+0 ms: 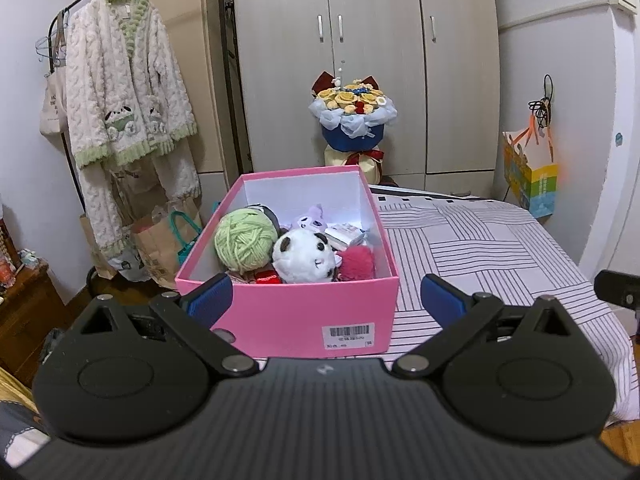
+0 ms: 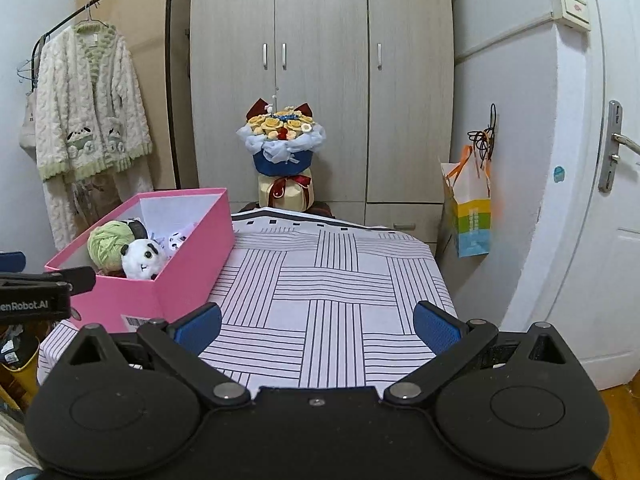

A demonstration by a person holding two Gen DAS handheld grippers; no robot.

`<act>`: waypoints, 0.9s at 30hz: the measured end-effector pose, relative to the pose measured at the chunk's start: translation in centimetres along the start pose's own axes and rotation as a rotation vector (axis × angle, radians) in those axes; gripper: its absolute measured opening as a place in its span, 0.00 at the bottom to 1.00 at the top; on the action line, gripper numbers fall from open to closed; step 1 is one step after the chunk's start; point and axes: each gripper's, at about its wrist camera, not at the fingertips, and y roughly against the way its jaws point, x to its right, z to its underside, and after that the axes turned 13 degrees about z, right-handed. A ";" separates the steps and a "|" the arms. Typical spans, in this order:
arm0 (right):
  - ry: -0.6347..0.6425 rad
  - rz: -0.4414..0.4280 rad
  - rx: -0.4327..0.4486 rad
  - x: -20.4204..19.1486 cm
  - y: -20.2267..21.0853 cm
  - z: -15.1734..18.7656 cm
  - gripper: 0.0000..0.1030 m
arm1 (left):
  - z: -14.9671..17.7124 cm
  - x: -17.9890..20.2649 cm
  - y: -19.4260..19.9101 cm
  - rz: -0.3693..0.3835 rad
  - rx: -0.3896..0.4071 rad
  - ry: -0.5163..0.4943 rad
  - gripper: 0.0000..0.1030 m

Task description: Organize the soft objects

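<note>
Both claws are hanging released over the bed, jaws spread wide with nothing between the blue pads. The left claw [image 1: 326, 296] is sitting just short of the pink box [image 1: 288, 312], which is standing straight ahead of it, with its left pad overlapping the box's near left corner in the left wrist view. The right claw [image 2: 318, 326] is hovering over bare striped bedsheet [image 2: 332, 280], with the box off to its left and slightly ahead.

Judging from how things lie, the gathering step is looking finished: every soft thing in view is lying inside the box, and no loose item is showing on the sheet ahead of either claw. The next move is probably calling for either a check of the bed edges outside these views or a two-sided hold on the box to shift it; the left claw is already lined up for that, while the right would need to swing leftward.

Counted inside the box, ahead of the left claw: one green yarn ball [image 1: 245, 240], one panda plush [image 1: 306, 256], one pink pompom [image 1: 356, 263], one small purple-and-white plush [image 1: 310, 221], one small printed packet [image 1: 347, 235], one red item [image 1: 269, 279] half hidden at the near wall, and one dark object behind the yarn that I cannot identify. One box, two claws.
</note>
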 end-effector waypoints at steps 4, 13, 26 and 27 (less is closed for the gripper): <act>-0.001 0.016 0.022 -0.1 0.3 -0.1 1.00 | 0.2 0.1 0.0 0.009 0.007 -0.002 0.99; 0.005 0.040 0.034 -0.6 0.2 0.2 1.00 | 0.3 0.2 0.0 -0.004 0.013 -0.004 0.99; -0.024 0.053 0.056 -0.7 0.8 0.3 1.00 | 0.6 -0.2 0.5 0.002 0.051 0.025 0.99; -0.022 0.056 0.057 -0.8 0.9 0.3 1.00 | 0.6 -0.3 0.5 0.001 0.054 0.024 0.99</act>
